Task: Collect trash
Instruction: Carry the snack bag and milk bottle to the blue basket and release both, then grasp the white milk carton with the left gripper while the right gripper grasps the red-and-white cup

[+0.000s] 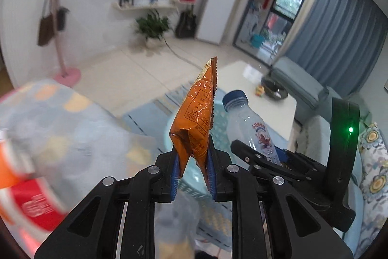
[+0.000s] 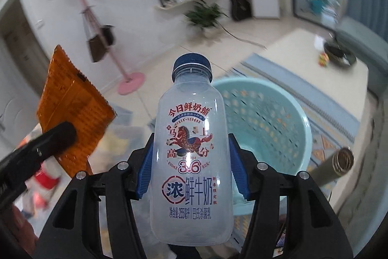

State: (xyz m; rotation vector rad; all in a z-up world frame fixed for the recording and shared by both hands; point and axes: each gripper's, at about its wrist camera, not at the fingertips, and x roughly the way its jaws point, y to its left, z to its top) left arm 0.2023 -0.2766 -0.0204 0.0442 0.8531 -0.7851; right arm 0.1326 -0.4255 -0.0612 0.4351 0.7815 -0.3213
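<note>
My left gripper (image 1: pixel 192 168) is shut on a crumpled orange foil wrapper (image 1: pixel 196 120), which stands up between the blue pads. My right gripper (image 2: pixel 190 162) is shut on an empty translucent milk bottle (image 2: pixel 190 154) with a blue cap, held upright by its body. In the left wrist view the bottle (image 1: pixel 252 123) and the right gripper (image 1: pixel 266 157) sit just to the right. The right wrist view has the wrapper (image 2: pixel 70 118) and a left finger (image 2: pixel 48 140) at its left. A pale teal perforated basket (image 2: pixel 266 123) lies below, behind the bottle, and its rim (image 1: pixel 220 123) also appears in the left wrist view.
A patterned rug (image 2: pixel 322 145) lies under the basket beside a white low table (image 1: pixel 266 98) bearing a dark bowl (image 2: pixel 339 52). A cardboard tube (image 2: pixel 337 162) lies at right. A patterned blanket (image 1: pixel 60 128) and red-orange packaging (image 1: pixel 31 203) are at left. A pink coat stand (image 1: pixel 68 74) stands on the tiled floor.
</note>
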